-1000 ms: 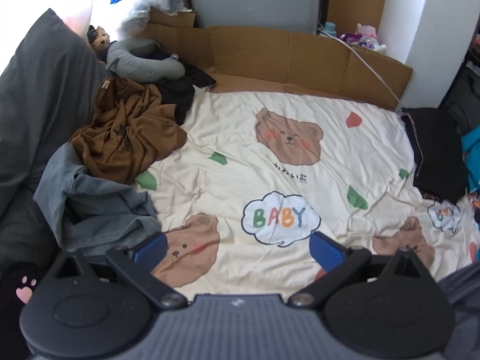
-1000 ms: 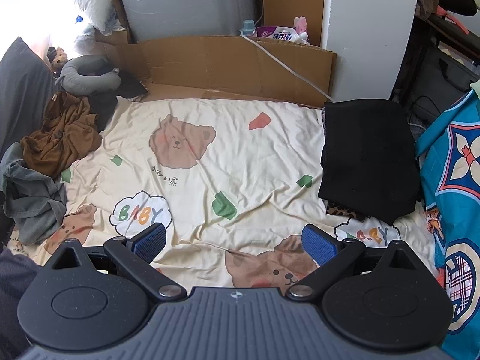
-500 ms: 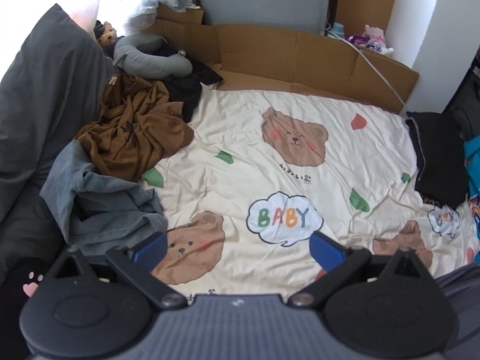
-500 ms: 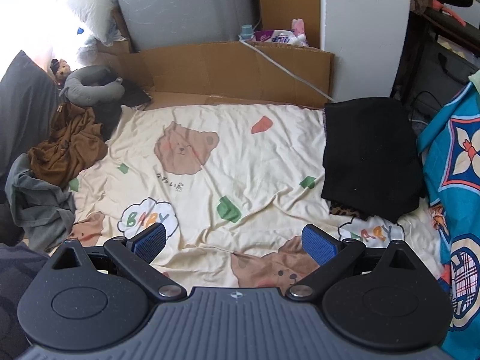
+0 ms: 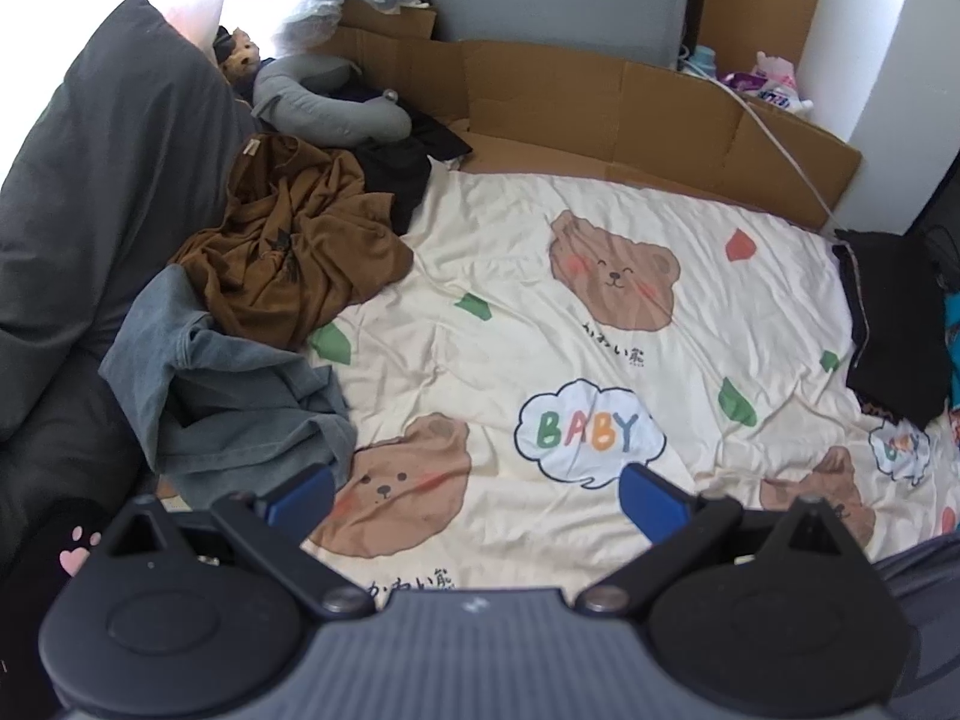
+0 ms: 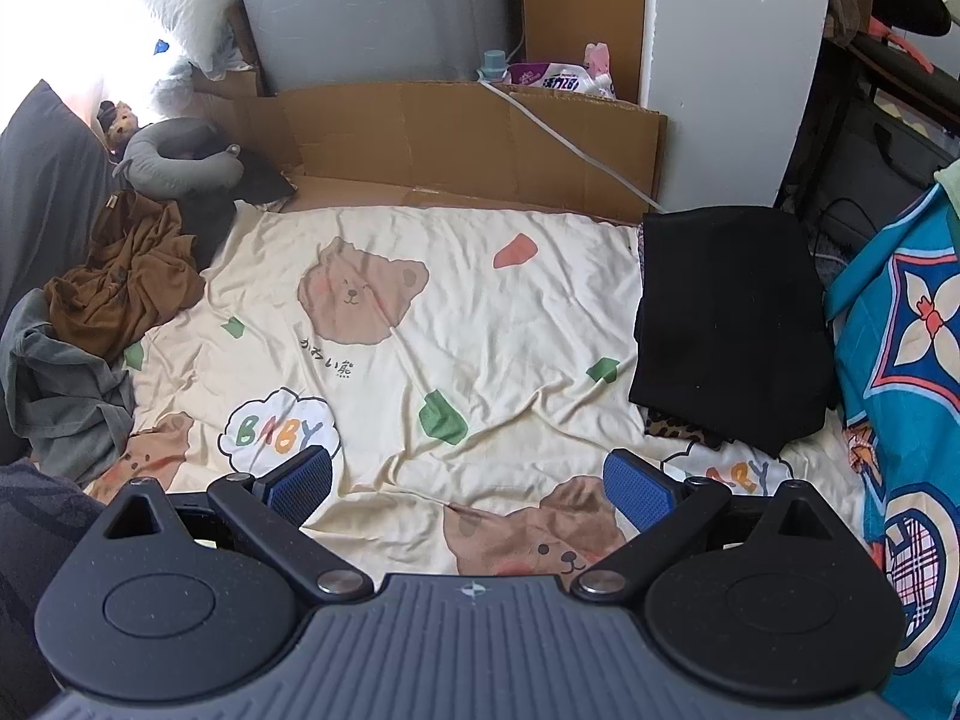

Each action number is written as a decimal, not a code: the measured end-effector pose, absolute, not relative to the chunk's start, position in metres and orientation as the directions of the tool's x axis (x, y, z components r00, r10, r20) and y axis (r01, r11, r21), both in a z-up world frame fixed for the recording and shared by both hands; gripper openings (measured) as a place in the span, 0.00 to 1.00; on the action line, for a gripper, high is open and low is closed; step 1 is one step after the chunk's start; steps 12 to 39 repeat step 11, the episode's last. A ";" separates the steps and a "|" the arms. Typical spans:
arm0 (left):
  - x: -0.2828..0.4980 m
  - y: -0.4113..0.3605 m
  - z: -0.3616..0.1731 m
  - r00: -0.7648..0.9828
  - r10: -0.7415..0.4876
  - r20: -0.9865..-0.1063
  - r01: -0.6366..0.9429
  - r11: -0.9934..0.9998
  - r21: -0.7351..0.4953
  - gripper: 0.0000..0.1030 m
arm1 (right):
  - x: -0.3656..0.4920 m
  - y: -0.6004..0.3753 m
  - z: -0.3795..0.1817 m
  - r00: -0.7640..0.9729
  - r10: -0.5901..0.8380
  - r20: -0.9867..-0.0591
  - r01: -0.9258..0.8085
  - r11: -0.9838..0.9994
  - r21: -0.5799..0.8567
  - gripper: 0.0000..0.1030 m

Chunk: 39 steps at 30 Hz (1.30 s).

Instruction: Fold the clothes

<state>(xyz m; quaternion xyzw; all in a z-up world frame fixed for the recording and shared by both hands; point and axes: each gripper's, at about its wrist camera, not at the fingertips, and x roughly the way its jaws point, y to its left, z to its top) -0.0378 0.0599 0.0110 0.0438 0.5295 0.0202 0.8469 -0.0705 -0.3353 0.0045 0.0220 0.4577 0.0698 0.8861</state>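
Observation:
A crumpled brown garment (image 5: 288, 264) (image 6: 120, 288) lies at the left edge of a cream bear-print sheet (image 5: 540, 324) (image 6: 432, 324). A rumpled grey-blue garment (image 5: 234, 408) (image 6: 60, 396) is heaped just in front of it. A folded black garment (image 6: 726, 324) (image 5: 894, 324) rests at the sheet's right side. My left gripper (image 5: 477, 501) hovers open over the sheet's near edge, its left finger close to the grey-blue garment. My right gripper (image 6: 468, 489) is open too, above the sheet's front, holding nothing.
A dark grey pillow (image 5: 90, 192) lines the left side. A grey neck pillow (image 5: 324, 102) and black cloth (image 5: 402, 174) lie at the back left. Cardboard (image 6: 456, 138) stands along the back wall. A blue patterned blanket (image 6: 900, 396) borders the right.
Both grippers have drawn back and tilted slightly, so the sheet and the clothes sit lower and farther right in view. Both stayed open and nothing was grasped.

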 end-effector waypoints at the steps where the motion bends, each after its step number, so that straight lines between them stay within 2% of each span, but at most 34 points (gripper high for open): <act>1: -0.038 0.060 0.011 0.436 0.082 -0.896 0.012 0.995 0.097 0.99 | -0.070 -0.336 0.005 0.573 0.143 -0.807 -0.103 0.989 0.102 0.97; 39: -0.040 0.061 0.013 0.436 0.086 -0.896 0.024 0.994 0.107 0.99 | -0.073 -0.341 0.005 0.578 0.138 -0.804 -0.091 0.990 0.105 0.97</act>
